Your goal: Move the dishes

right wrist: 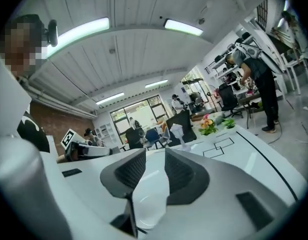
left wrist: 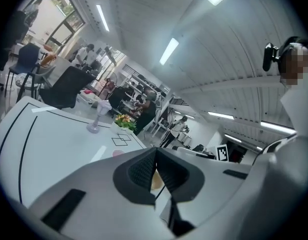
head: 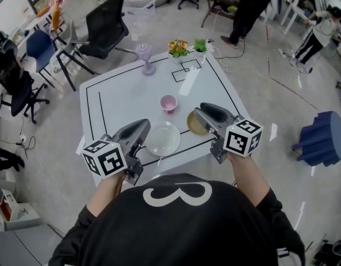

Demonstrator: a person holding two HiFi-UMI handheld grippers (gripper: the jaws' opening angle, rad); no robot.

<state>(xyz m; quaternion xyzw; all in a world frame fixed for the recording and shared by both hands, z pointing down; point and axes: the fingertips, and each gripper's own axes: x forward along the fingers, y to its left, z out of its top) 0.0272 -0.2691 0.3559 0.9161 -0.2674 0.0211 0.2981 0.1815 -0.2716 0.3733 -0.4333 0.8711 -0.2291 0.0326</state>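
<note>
On the white table (head: 120,93) stand a white plate (head: 163,138) near the front edge, a pink cup (head: 168,102) behind it and a tan bowl (head: 195,125) to the right. My left gripper (head: 141,127) hovers at the plate's left rim, shut and empty; in its own view, the left gripper (left wrist: 155,151) shows the bowl (left wrist: 155,180) through the slit below its tips. My right gripper (head: 200,112) partly covers the bowl. In the right gripper view, the right gripper (right wrist: 155,156) stands slightly open, with the plate (right wrist: 149,199) seen through the gap.
A purple goblet (head: 145,57), a flower pot (head: 178,47) and a small green plant (head: 200,45) stand at the table's far edge. Office chairs (head: 101,29) are at the back left, a blue stool (head: 321,138) at the right. People stand in the background.
</note>
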